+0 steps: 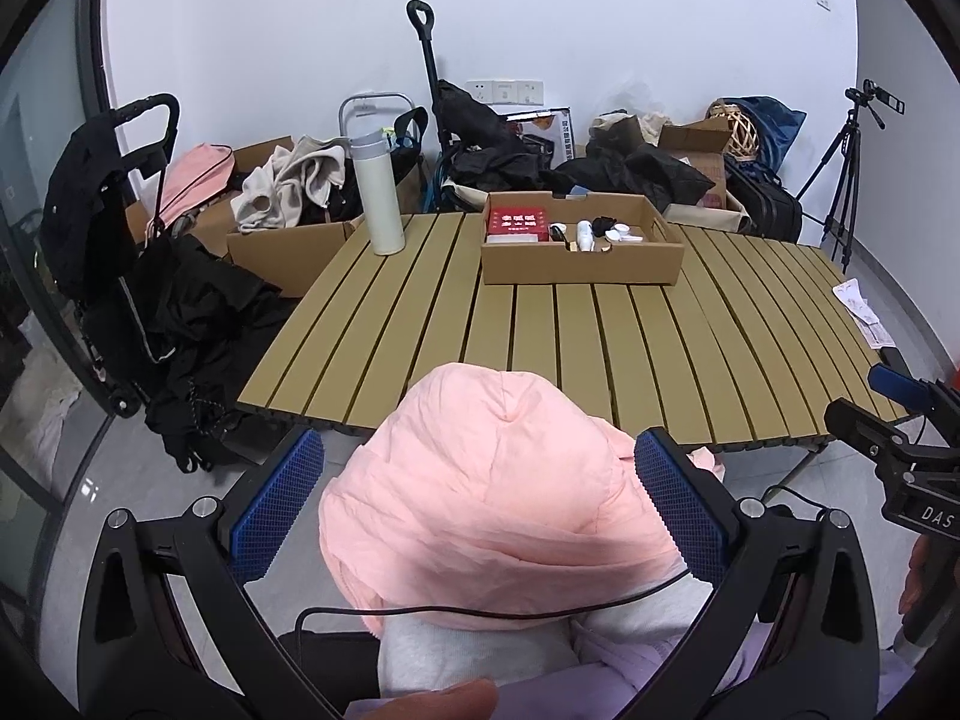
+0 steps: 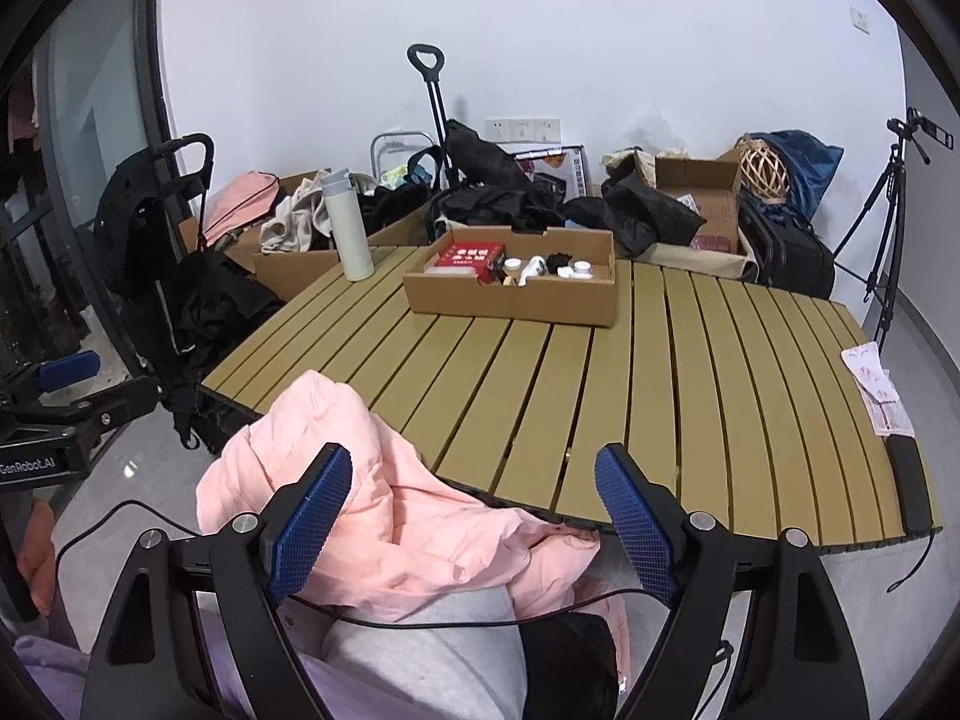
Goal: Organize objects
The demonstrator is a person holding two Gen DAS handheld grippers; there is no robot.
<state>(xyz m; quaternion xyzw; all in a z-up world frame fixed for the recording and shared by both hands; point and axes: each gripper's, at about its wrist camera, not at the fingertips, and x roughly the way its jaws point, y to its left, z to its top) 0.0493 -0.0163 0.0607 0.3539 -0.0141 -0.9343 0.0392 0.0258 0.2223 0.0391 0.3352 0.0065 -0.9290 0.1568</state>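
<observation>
- Left gripper: jaws spread wide to either side of the pink jacket, which bulges up between the pads; the right pad may brush the fabric, though no squeeze is evident, so nothing is held.
- Right gripper: jaws likewise wide and empty, with the jacket's edge lying under the left pad.
- Jacket: bunched on the person's lap, draped against the near edge of the table (not on it).
- Cable: it crosses the lap below the jacket. A low closure would likely snag it.
- Risk: the puffy fabric would probably compress and slip from a shallow pinch, dropping to the floor.
- Box and flask stand at the far side; a swung jacket could topple the flask.
</observation>
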